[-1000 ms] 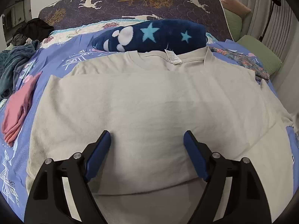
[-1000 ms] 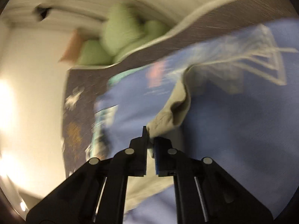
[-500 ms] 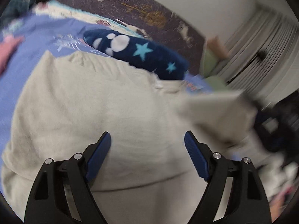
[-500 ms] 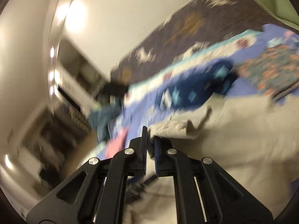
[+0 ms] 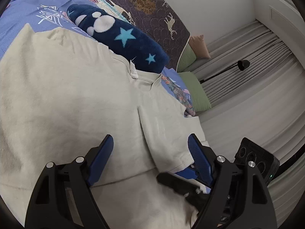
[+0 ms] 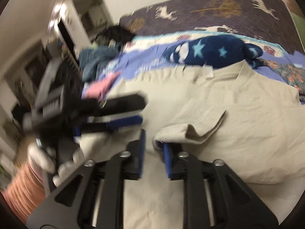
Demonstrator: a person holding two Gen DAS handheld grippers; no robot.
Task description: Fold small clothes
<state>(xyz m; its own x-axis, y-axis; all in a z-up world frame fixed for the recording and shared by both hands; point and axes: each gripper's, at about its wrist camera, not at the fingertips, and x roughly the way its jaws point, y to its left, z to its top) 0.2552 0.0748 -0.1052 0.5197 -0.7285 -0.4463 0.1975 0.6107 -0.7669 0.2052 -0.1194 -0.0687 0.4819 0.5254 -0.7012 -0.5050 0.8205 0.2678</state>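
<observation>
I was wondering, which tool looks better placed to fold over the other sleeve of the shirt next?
Probably the left. Its tool is open over the shirt, on the unfolded side. The right tool, partly open, sits at the sleeve already folded in.

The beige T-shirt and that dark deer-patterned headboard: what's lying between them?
In the right wrist view, a navy star-patterned plush blanket lies between the beige T-shirt and the headboard, on the blue bedspread.

Both wrist views look low and close across the shirt (image 5: 76,99) (image 6: 238,122) toward the headboard (image 5: 152,15) (image 6: 219,17), sharing the star pillow (image 5: 122,43) (image 6: 209,53).
</observation>
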